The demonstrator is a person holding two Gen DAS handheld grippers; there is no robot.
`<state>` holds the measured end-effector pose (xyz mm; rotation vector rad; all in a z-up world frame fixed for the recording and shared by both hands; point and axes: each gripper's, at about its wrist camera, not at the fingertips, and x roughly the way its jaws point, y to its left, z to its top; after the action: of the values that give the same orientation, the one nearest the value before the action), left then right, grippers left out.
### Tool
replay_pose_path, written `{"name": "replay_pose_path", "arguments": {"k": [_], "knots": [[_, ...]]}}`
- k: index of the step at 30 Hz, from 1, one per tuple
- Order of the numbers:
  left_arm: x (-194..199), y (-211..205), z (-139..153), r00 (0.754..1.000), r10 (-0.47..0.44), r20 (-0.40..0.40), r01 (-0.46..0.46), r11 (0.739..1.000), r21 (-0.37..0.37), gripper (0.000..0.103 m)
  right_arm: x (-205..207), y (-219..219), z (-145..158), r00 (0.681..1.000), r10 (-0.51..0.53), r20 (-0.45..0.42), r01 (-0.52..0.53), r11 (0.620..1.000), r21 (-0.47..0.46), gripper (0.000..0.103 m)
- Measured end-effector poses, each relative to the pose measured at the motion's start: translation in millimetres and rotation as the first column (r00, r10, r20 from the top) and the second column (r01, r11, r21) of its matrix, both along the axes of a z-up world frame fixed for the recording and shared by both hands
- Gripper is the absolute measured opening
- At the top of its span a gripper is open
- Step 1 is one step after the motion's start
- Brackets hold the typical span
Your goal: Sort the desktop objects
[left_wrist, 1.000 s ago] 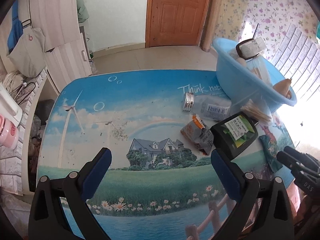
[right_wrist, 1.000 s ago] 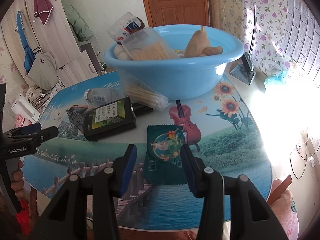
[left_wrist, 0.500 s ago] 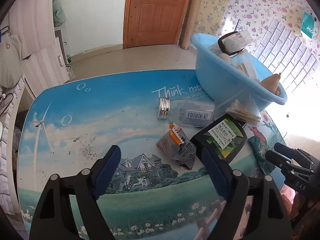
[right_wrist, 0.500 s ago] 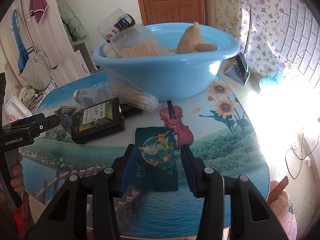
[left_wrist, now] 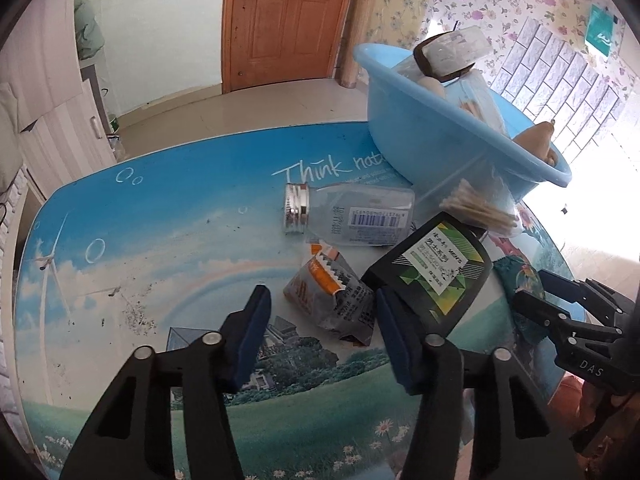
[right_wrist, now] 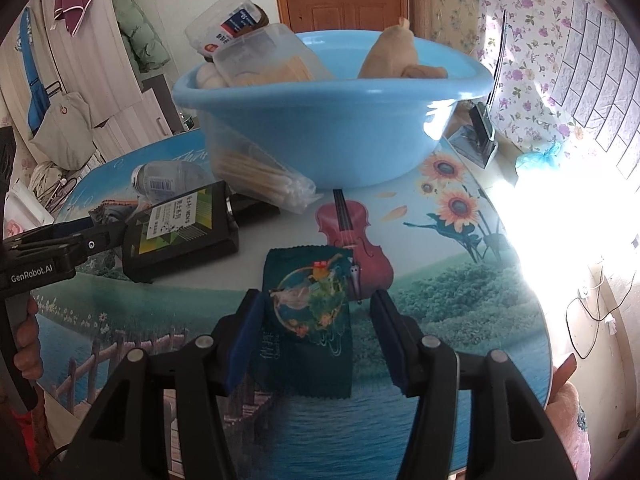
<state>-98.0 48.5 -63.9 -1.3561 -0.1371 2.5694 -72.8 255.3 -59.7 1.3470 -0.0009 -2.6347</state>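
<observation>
Left gripper (left_wrist: 320, 320): jaws wide open, nothing held, hanging just above the table so the next grab can start.
Torn snack bag (left_wrist: 332, 300): lying flat right between the left jaws and a bit ahead, silver and orange, top ripped open; likely the next thing to pick, since the jaws line up on both sides of it.
Black box (left_wrist: 434, 270): just beside the right jaw of the left gripper, tilted, one corner resting on other things; close enough to get bumped when the jaws shut.
Glass bottle (left_wrist: 352, 216): farther ahead of the left jaws, lying on its side, silver cap pointing left, so able to roll if pushed.
Right gripper (right_wrist: 316, 332): jaws open, holding nothing yet, set down low on either side of a packet.
Green packet (right_wrist: 310, 316): flat on the table between the right jaws, left jaw touching or nearly touching its edge, right jaw a little apart; hard to tell if lifted at all, looks still flat.
Cotton swab bag (right_wrist: 260, 178): well ahead of the right jaws, leaning against the tub wall, still outside.
Blue tub (right_wrist: 340, 120): farthest from both pairs of jaws, already full of sorted things like a clear box and a tan soft toy; the place for the rest to go.
Table (right_wrist: 460, 280): picture cloth, several things still loose, so sorting only partly done.
</observation>
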Motion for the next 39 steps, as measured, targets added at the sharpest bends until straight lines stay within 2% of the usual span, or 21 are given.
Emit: {"name": "replay_pose_path", "arguments": {"k": [1, 4, 6, 8, 26, 35, 39], "knots": [[1, 1, 1, 1.0, -0.008, -0.003, 0.008, 1.0, 0.007, 0.04, 0, 0, 0, 1.0, 0.001, -0.002, -0.001, 1.0, -0.003, 0.055], [4, 3, 3, 1.0, -0.016, -0.017, 0.015, 1.0, -0.021, 0.036, 1, 1, -1, 1.0, 0.012, -0.005, -0.012, 1.0, -0.011, 0.054], [7, 4, 4, 1.0, -0.019, -0.023, 0.018, 0.999, -0.029, 0.035, 2, 0, 0, 1.0, 0.023, -0.009, -0.023, 1.0, -0.01, 0.044], [10, 1, 5, 1.0, -0.019, -0.022, 0.019, 1.0, -0.025, 0.034, 3, 0, 0, 1.0, 0.024, -0.012, -0.024, 1.0, -0.01, 0.044], [53, -16, 12, 1.0, 0.015, -0.012, -0.015, 0.999, -0.046, 0.033, 15, 4, 12, 0.999, 0.021, -0.043, -0.024, 0.998, -0.056, 0.044], [56, -21, 3, 0.999, 0.038, -0.014, -0.038, 0.999, -0.019, 0.033, 17, 3, 9, 0.999, 0.027, -0.037, -0.029, 0.998, -0.051, 0.044], [56, -18, 3, 0.999, 0.032, -0.032, -0.034, 0.998, -0.045, 0.036, 17, 4, 7, 0.999, 0.035, -0.03, -0.036, 0.998, -0.046, 0.044]]}}
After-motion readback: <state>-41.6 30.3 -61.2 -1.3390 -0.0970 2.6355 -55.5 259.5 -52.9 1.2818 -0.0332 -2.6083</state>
